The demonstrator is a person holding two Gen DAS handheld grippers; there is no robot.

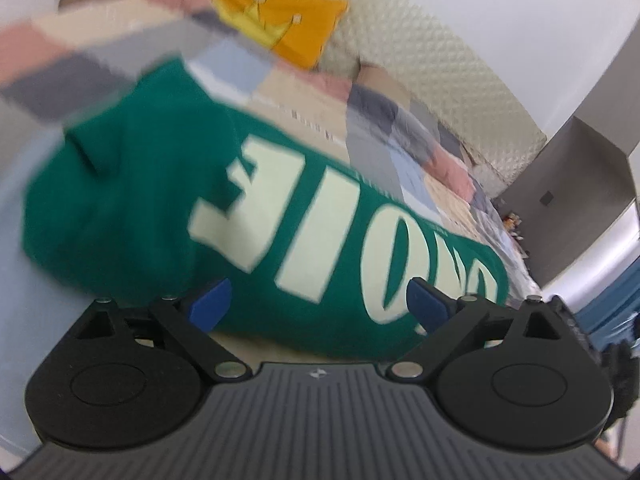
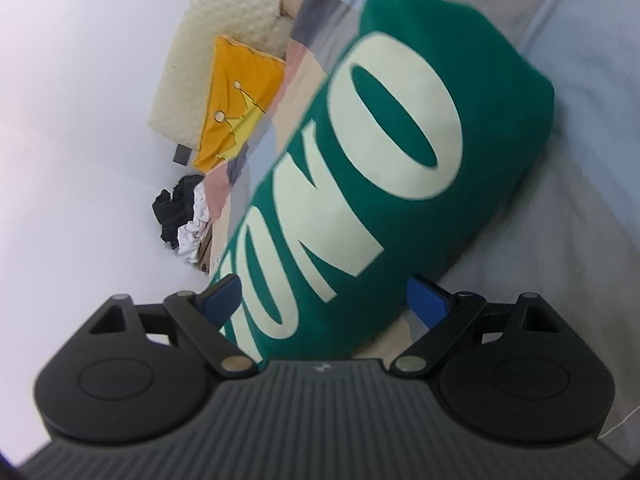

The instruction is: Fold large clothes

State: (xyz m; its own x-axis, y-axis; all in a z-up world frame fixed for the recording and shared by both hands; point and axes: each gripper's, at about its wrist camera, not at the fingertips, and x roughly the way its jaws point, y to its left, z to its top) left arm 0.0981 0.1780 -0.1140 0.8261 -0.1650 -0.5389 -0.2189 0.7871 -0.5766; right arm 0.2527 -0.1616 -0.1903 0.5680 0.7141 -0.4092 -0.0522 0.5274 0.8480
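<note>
A green garment [image 1: 140, 200] with large cream letters lies folded into a thick bundle on a patchwork bedspread [image 1: 304, 92]. My left gripper [image 1: 319, 304] hovers at the bundle's near edge, tilted down toward it. Its blue pads [image 1: 210, 304] stand wide apart and grip nothing. In the right wrist view the same green garment [image 2: 500, 140] runs diagonally away from the camera across the bedspread [image 2: 580, 120]. My right gripper [image 2: 325, 298] is open at its near end. The cloth shows between the blue pads [image 2: 428, 300], which do not press on it.
An orange cushion with a crown [image 1: 276, 20] [image 2: 236, 92] leans on a cream quilted headboard [image 1: 420, 60] [image 2: 232, 12]. A small heap of dark and white clothes [image 2: 180, 212] lies by the white wall. A grey partition [image 1: 580, 184] stands beyond the bed.
</note>
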